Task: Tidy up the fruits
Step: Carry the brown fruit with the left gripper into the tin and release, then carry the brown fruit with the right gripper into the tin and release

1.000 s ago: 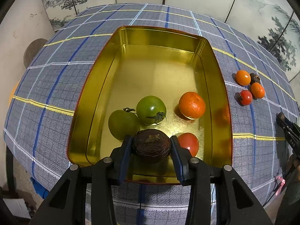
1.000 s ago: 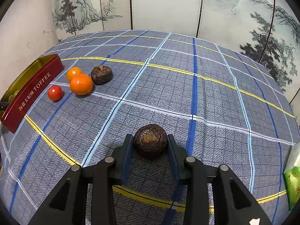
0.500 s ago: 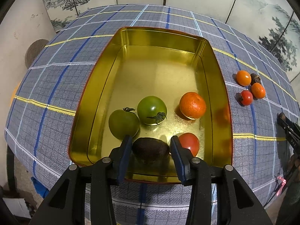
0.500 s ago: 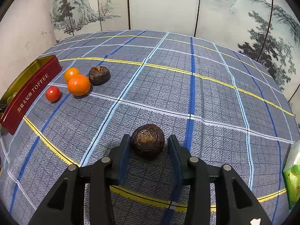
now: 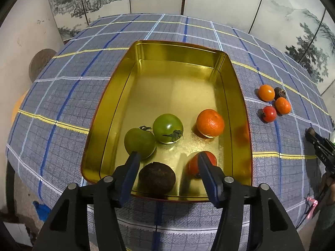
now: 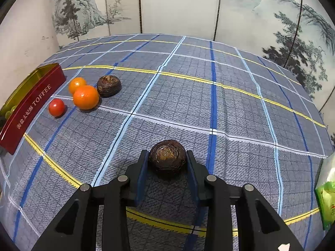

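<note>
- At the lower middle of the left wrist view, the left gripper [image 5: 167, 163] is opening; a dark brown wrinkled fruit [image 5: 157, 177] lies free between its jaws, inside the gold tin [image 5: 182, 50].
- Five fruits are binned (two green tomatoes included).
- In the right view, the right gripper [image 6: 167, 159] clamps another brown fruit [image 6: 167, 156]; four remain on the checked cloth [image 6: 230, 104].
</note>
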Tool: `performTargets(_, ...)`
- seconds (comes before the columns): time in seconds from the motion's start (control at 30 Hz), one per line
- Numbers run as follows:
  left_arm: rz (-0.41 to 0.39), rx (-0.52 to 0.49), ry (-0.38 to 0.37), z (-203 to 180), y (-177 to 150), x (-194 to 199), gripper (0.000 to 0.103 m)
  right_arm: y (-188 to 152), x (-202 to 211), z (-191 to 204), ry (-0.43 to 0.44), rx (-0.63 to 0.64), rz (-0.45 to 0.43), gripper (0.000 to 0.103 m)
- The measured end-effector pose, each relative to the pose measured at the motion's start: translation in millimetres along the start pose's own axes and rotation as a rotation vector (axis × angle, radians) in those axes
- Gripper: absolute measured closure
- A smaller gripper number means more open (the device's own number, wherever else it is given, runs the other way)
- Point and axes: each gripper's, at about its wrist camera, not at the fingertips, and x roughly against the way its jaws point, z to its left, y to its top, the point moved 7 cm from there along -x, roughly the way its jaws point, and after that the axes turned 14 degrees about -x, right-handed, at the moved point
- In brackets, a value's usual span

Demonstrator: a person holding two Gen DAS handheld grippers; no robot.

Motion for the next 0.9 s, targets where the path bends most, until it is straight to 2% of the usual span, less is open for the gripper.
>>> performTargets(0.1,-0.012,-0.005,0.005,-1.4,0.1,3.1,0.040,0.9,-0.7,0.1,-0.012,-0.011,0.001,0.072)
performTargets(0.3,-0.052,-0.005,0.011,-2.7,0.0,12.4,0.028,4.0,7.6,9.9,0.003,-0.019,-0.007,0.072)
performTargets(0.43,-0.079,-0.005,0.011,-3.5,-0.5,19.0,0.027,8.6,17.7,27.7,0.037,-0.003,-0.017,0.072)
performTargets(0.67,-0.160,0.016,0.047,5.4,-1.6,37.9,0.027,15.5,40.9,84.1,0.143,0.068,-0.037,0.072)
performTargets(0.9,-0.181,0.075,0.079,29.8,-7.7,50.2,0.027,12.7,54.1,157.8,0.292,0.138,-0.019,0.072)
